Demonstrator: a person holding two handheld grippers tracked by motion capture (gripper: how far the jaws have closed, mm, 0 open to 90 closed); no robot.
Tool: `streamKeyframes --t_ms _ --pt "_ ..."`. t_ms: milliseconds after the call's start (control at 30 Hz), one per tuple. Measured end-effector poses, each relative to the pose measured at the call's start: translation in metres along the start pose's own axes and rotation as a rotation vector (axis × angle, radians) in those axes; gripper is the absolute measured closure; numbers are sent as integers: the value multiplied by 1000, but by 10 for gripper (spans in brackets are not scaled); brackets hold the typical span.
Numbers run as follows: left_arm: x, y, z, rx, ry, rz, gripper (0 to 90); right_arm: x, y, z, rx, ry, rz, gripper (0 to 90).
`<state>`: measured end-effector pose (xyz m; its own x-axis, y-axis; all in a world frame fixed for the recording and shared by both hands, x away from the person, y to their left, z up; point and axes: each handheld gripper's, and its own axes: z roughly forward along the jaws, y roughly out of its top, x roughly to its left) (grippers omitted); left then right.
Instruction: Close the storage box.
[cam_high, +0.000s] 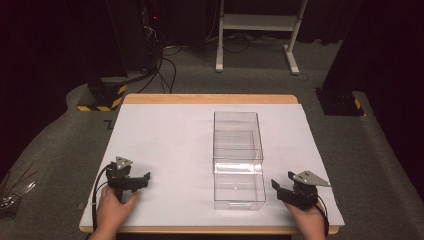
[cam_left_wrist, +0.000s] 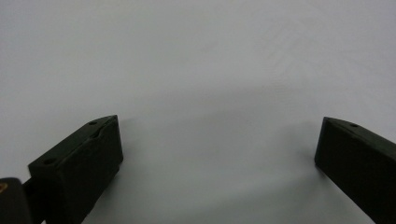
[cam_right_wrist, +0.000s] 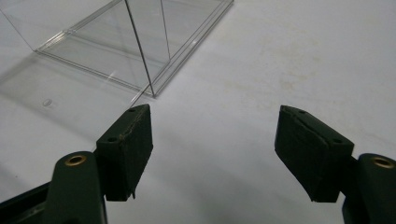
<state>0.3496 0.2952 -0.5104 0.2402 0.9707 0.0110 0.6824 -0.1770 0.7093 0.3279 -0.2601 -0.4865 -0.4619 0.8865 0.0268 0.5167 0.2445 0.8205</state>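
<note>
Mid-table sits the clear box (cam_high: 238, 159), near the right gripper (cam_high: 278, 188); both it and the left gripper (cam_high: 145, 177) released, empty; box looks light, rigid, slick, crack-prone; pinch a wall at the rim.

- A white sheet (cam_high: 165, 140) covers the wooden table (cam_high: 210, 99), whose bare edge shows along the far side.
- Grey carpet (cam_high: 60, 150) lies around the table.
- A white frame stand (cam_high: 257, 22) rests on the floor beyond the table.
- A yellow-and-black striped base (cam_high: 102, 97) sits off the far left corner.
- Black cables (cam_high: 165, 65) trail across the floor behind.
</note>
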Motion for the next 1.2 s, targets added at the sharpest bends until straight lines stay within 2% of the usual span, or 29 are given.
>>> streamKeyframes --t_ms 367,767,1200 --pt "0 0 0 1 -4 -3 11 6 2 -15 -48 5 -6 277" --pt "0 0 0 1 -5 -2 11 18 3 -33 -99 36 -20 278" --pt "0 0 0 1 -5 -2 11 24 7 -49 -149 59 -24 278"
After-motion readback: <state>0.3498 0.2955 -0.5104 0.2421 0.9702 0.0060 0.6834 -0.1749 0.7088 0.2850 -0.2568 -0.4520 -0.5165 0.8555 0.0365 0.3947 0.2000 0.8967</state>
